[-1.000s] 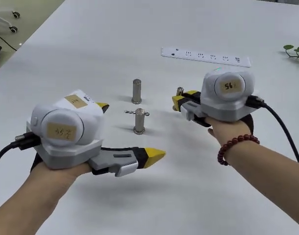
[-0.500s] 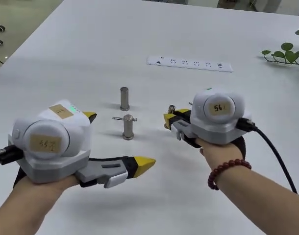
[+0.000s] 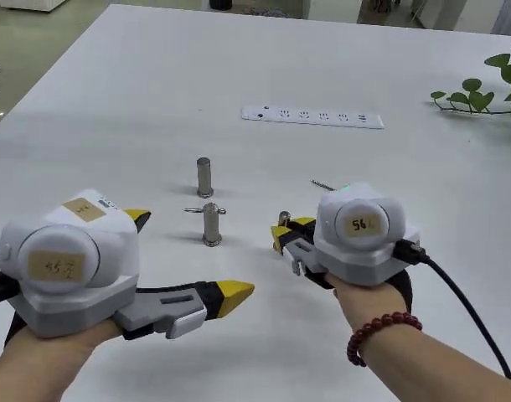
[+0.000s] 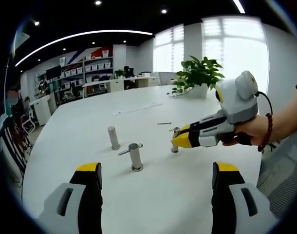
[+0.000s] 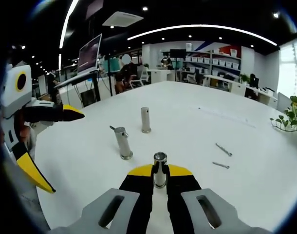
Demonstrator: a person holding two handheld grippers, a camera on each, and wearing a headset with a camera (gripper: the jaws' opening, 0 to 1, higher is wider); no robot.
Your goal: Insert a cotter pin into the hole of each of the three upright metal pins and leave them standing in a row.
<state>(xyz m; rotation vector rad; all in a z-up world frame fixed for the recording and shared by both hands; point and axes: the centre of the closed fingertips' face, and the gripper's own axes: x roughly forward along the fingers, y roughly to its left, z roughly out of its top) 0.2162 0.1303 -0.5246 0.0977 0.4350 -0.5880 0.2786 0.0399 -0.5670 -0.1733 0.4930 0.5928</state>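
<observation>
White workbench, open-plan office: at left, the left gripper waits with jaws wide apart and empty, free, it seems, to fetch a cotter pin. At centre stand two metal pins: the rear pin looks bare, though its hole is too small to make out, and the nearer pin is already crossed by a cotter pin. To the right, the right gripper clamps the third pin upright, probably steadying it for insertion. Spare cotter pins lie beyond.
</observation>
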